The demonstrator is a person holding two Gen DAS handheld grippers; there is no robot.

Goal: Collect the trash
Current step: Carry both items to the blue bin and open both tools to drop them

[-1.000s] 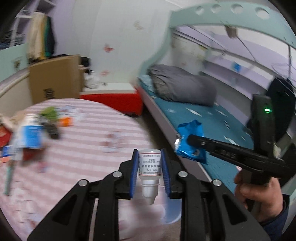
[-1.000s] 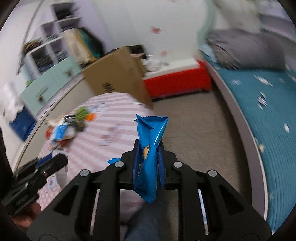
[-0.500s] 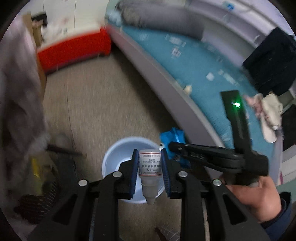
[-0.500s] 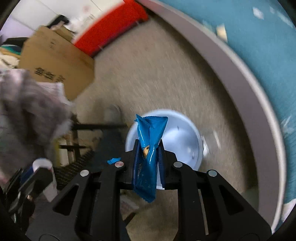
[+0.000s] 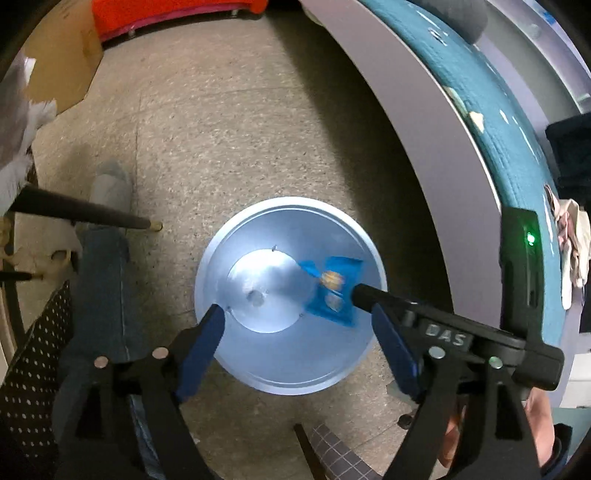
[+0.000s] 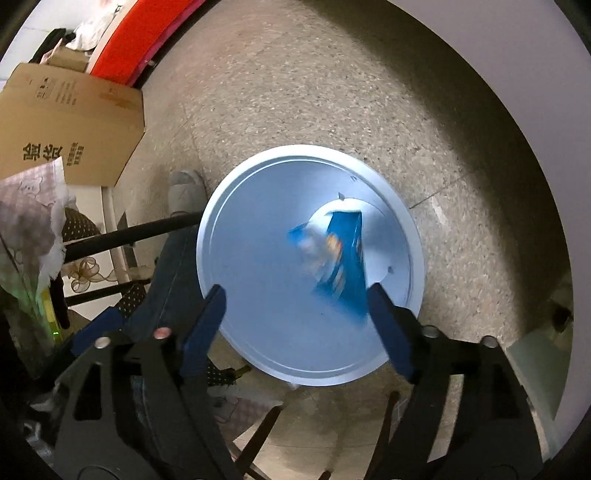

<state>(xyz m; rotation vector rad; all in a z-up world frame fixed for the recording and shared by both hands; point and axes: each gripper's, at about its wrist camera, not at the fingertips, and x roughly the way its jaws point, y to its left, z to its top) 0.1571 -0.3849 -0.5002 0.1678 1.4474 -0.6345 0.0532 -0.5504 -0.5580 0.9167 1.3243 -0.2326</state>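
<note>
A light blue round bin (image 5: 221, 258) stands on the speckled floor right under both grippers. My left gripper (image 5: 299, 343) hangs over its near rim, jaws opening, with nothing between the blue pads. A small pale round thing (image 5: 255, 296) lies blurred on the bin's bottom. The blue snack wrapper (image 5: 332, 291) is loose inside the bin, by one fingertip of the right gripper. In the right wrist view the wrapper (image 6: 341, 258) is a blur falling into the bin (image 6: 221, 206). My right gripper (image 6: 297, 325) is above it, jaws opening and empty.
A bed frame with a teal mattress (image 5: 424, 110) curves along the right. A cardboard box (image 6: 66, 110) and a red box (image 5: 166, 14) sit at the far left. A person's jeans leg (image 5: 99, 295), a grey slipper (image 5: 110, 181) and black table legs (image 5: 81, 214) crowd the bin's left.
Both grippers came down over the bin and tilted to point into it. The left let go of the white bottle and the right let go of the blue wrapper.
</note>
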